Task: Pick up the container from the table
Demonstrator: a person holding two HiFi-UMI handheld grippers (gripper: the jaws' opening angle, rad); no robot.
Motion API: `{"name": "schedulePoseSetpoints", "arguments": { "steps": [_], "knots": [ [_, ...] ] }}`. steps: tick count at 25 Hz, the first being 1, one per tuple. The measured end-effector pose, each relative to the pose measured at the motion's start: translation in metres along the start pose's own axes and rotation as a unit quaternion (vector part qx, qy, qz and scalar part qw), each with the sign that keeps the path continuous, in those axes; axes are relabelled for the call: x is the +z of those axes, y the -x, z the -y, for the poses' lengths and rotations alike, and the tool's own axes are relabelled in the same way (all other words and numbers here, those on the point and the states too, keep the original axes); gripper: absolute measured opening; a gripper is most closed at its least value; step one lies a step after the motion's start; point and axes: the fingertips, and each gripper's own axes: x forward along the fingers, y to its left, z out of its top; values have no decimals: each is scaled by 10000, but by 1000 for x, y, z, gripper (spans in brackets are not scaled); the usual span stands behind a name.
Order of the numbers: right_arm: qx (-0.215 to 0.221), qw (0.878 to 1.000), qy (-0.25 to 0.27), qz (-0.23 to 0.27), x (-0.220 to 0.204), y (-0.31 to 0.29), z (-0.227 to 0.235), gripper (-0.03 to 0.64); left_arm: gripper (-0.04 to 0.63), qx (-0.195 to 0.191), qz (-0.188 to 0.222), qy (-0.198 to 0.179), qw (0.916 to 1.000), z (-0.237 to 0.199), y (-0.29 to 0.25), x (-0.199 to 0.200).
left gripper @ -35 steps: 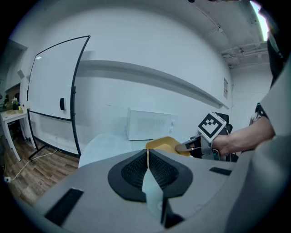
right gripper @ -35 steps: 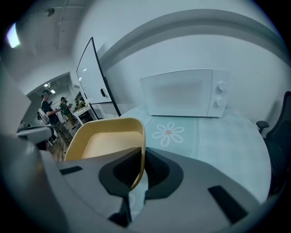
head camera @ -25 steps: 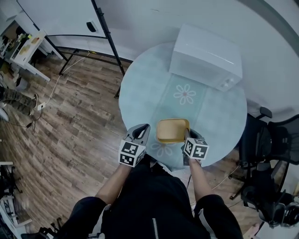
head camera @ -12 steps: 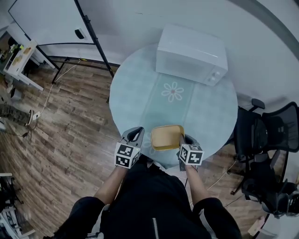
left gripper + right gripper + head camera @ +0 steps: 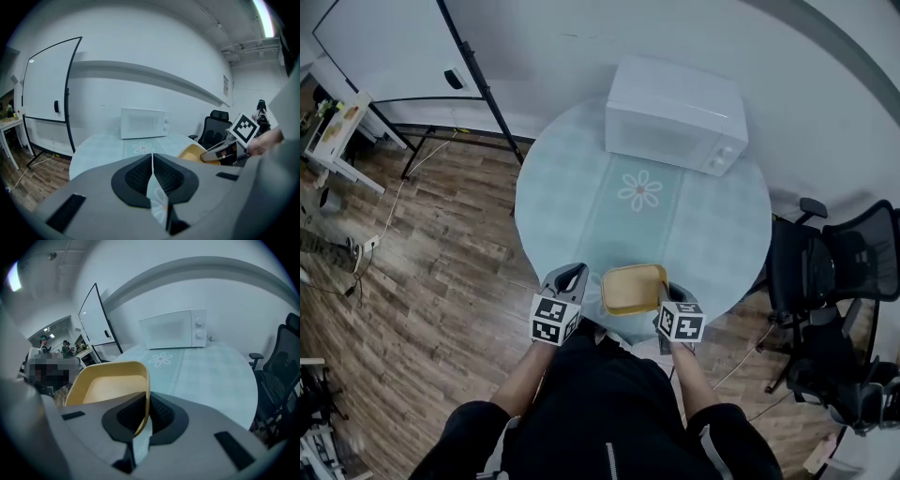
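1. The right gripper (image 5: 671, 292) is clamping its jaws on the right-hand wall of the shallow yellow plastic container (image 5: 630, 290). The wall is sitting pinched between the pads, just as it was a second ago.
2. The container is coming nearer. A second ago it was lying further in on the round pale-green table (image 5: 722, 220). Now it is hanging at the near edge, right in front of the person, well apart from the white microwave oven (image 5: 675, 114) at the far side.
3. The left gripper (image 5: 570, 277) is drawing back alongside, just left of the container and not touching it, its jaws closed on nothing.
4. To my eye the container is already riding clear of the table, carried by one side only, so the pick-up is looking nearly done. The risk is that thin wall slipping or tipping in the single pinch.
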Motion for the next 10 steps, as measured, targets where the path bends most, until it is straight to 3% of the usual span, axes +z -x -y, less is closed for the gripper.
{"name": "schedulePoseSetpoints", "arguments": {
  "steps": [10],
  "knots": [
    [-18,10000,-31,-37,1,-4,0,26,21,1,3,-25,10000,-6,-3,5]
  ]
}}
